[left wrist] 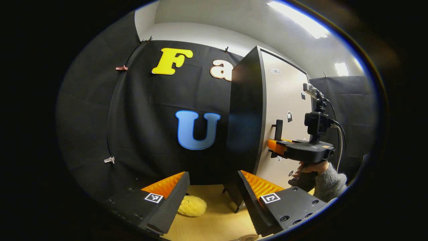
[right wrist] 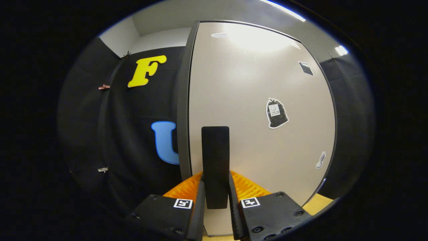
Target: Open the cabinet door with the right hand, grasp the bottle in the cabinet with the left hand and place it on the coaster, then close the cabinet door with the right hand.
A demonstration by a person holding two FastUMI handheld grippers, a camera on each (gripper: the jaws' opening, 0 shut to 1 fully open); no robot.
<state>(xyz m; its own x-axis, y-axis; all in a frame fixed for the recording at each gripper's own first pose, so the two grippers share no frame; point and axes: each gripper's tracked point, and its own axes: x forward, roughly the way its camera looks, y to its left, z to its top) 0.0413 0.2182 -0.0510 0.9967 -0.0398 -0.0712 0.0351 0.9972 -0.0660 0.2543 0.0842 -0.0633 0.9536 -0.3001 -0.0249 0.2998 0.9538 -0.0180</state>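
Right gripper was clamped on the flat black bar handle of the smooth beige cabinet door, left gripper spread wide over the pale wooden tabletop beside a ribbed yellow lump.

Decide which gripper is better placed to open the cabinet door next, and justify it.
Right. The right gripper is already shut on the door handle, ready to pull. The left gripper hangs open, apart from the door, above the table.
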